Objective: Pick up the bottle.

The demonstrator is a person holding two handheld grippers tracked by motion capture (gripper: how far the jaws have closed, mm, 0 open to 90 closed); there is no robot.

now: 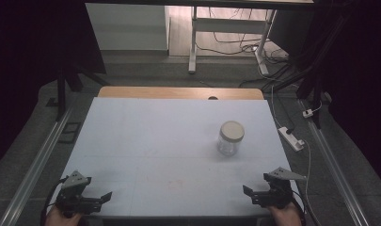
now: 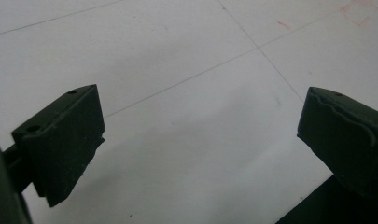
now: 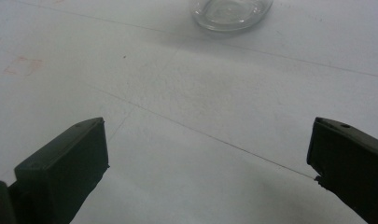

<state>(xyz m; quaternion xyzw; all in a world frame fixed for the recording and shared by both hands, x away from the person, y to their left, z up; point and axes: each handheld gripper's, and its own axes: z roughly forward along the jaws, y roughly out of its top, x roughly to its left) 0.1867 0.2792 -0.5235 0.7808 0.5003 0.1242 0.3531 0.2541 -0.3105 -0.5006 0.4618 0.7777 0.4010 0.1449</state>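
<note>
A clear glass jar [image 1: 231, 138] with a pale lid [image 1: 232, 131] stood upright on the right half of a white table [image 1: 146, 141], well apart from both hand-held grippers. The left gripper [image 1: 101, 197] rested at the table's near left corner, its jaws spread wide and holding nothing; in the left gripper view [image 2: 200, 135] only bare tabletop, crossed by thin lines and a faint red mark, lay between them. The right gripper [image 1: 252, 194] sat at the near right corner, likewise released, jaws wide apart and empty. From the right gripper view [image 3: 207, 158] the base of the jar [image 3: 231, 9] showed at the top edge, far ahead of the jaws and slightly right of centre, with a faint reddish smudge on the table to the left. The person's hands appeared at the bottom edge of the high view, one behind each gripper, with a black cable trailing from each. A wooden strip ran along the table's far edge. On the grey floor to the right lay a white power strip [image 1: 291, 137], and a white desk frame [image 1: 226, 33] stood beyond the table.
</note>
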